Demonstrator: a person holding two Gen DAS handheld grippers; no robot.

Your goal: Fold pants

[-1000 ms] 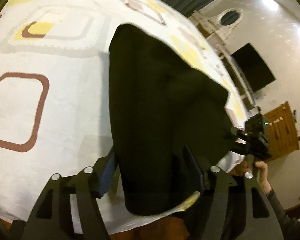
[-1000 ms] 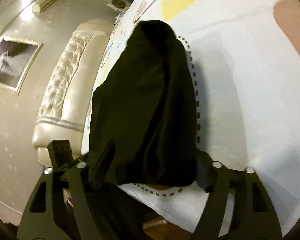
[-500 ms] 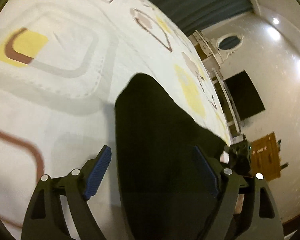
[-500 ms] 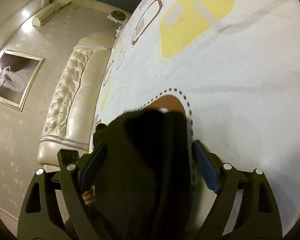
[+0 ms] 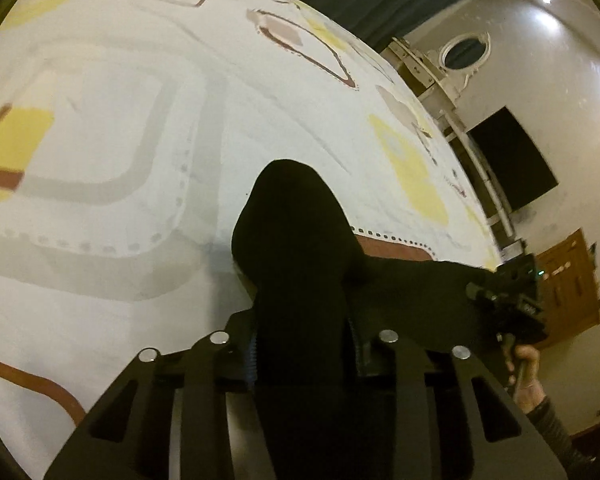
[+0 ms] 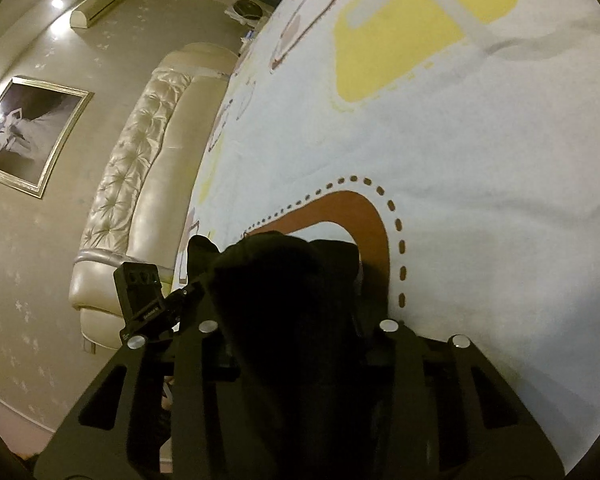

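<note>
Pants [image 5: 296,240]: black, bunched at the near edge of the bed, lying on a white bedspread [image 5: 148,272] printed with yellow, grey and brown rounded squares. Left gripper [image 5: 300,344] jaws closing, nearly together, with a thick bunch of black fabric between them; pads look pressed into the cloth, and the fabric humps up ahead of the fingertips. Right gripper [image 6: 292,320] same story: jaws closing on a wad of the pants [image 6: 284,280], cloth filling the gap between the fingers. From the left wrist view the fabric stretches off to the right towards the other gripper [image 5: 512,304], held by a hand [image 5: 526,376] with a dark ribbed sleeve showing. From the right wrist view the left unit [image 6: 148,296] sits just beside, at the left edge of the black cloth. Brown patch with a dotted outline [image 6: 364,216] lies directly beyond the pants. Tufted cream headboard [image 6: 140,184] and a framed picture [image 6: 24,136] on the wall at left.
</note>
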